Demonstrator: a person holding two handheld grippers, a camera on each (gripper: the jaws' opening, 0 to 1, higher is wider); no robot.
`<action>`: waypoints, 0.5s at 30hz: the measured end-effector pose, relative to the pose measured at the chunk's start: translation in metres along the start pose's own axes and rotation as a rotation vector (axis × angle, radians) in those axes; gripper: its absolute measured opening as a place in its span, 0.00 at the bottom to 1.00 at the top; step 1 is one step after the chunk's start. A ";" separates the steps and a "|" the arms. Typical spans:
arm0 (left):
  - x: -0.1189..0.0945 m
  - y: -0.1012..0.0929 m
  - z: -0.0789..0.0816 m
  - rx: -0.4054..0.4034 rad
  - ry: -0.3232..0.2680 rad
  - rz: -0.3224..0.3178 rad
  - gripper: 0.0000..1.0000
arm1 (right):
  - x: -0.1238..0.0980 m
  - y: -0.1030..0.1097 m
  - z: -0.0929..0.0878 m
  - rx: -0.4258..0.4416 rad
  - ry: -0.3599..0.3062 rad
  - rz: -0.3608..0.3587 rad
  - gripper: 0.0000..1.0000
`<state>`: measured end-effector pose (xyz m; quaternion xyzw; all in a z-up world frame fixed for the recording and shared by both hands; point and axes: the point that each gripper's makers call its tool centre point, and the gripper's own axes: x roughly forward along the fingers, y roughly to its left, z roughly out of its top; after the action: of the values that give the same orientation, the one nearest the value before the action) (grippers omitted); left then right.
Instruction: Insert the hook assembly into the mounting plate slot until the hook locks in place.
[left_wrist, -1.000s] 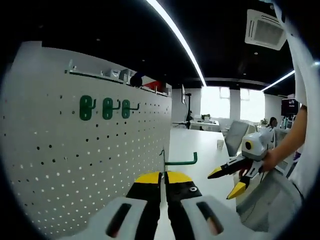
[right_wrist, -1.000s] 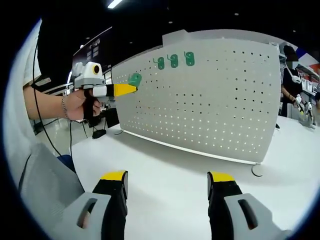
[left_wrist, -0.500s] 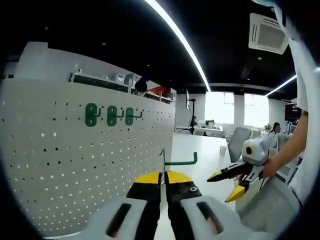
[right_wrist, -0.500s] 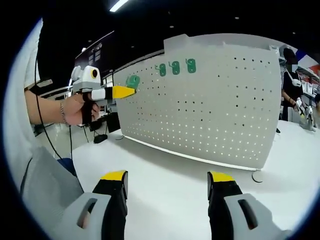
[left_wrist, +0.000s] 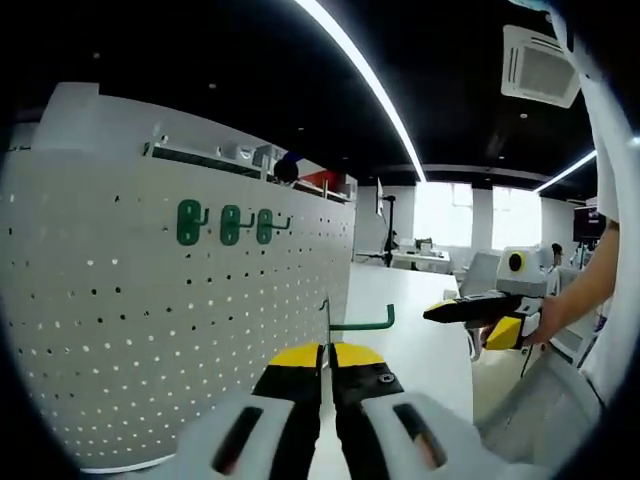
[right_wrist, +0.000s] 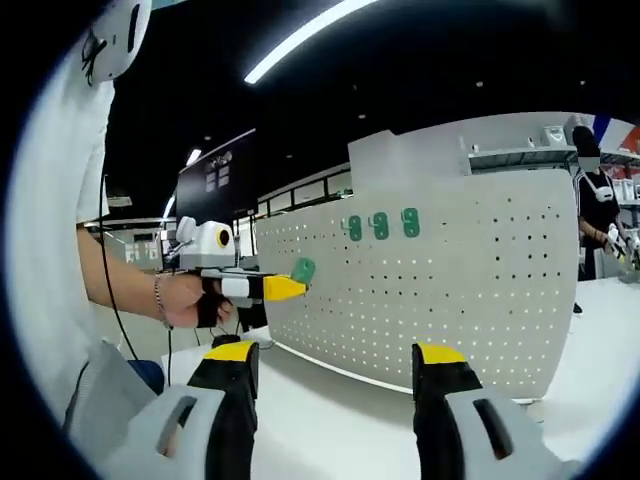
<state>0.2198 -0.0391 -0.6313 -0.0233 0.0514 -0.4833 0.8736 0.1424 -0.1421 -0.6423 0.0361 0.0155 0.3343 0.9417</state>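
Observation:
The white pegboard mounting plate (left_wrist: 150, 330) stands upright on a white table, with three green hooks (left_wrist: 231, 224) mounted in a row near its top. My left gripper (left_wrist: 326, 350) is shut on a green hook assembly (left_wrist: 360, 324), held off the board's right end with its rod pointing right. In the right gripper view the same board (right_wrist: 450, 290) and mounted hooks (right_wrist: 380, 225) show, and the left gripper (right_wrist: 295, 288) holds the green hook (right_wrist: 303, 269) just left of the board's edge. My right gripper (right_wrist: 335, 360) is open and holds nothing; it also appears in the left gripper view as the right gripper (left_wrist: 465, 322).
The white table (right_wrist: 330, 420) runs along the foot of the board. A person (right_wrist: 597, 200) stands beyond the board's far end. Desks and chairs (left_wrist: 480, 275) fill the room behind. A hand and sleeve (left_wrist: 575, 300) hold the right gripper.
The right gripper has risen and levelled out, so its view now looks higher. The left gripper still grips the hook at about the same spot off the board's end.

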 end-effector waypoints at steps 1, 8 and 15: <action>0.000 0.000 0.000 0.001 0.000 0.000 0.02 | 0.001 0.001 0.000 0.001 0.001 0.001 0.59; -0.002 -0.001 0.000 -0.002 -0.004 0.005 0.02 | 0.013 0.012 0.009 0.012 -0.014 0.047 0.54; -0.006 -0.002 -0.002 -0.008 -0.007 0.013 0.02 | 0.031 0.025 0.012 0.018 -0.020 0.099 0.53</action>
<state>0.2146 -0.0351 -0.6322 -0.0282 0.0503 -0.4771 0.8770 0.1512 -0.1039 -0.6284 0.0486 0.0075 0.3801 0.9236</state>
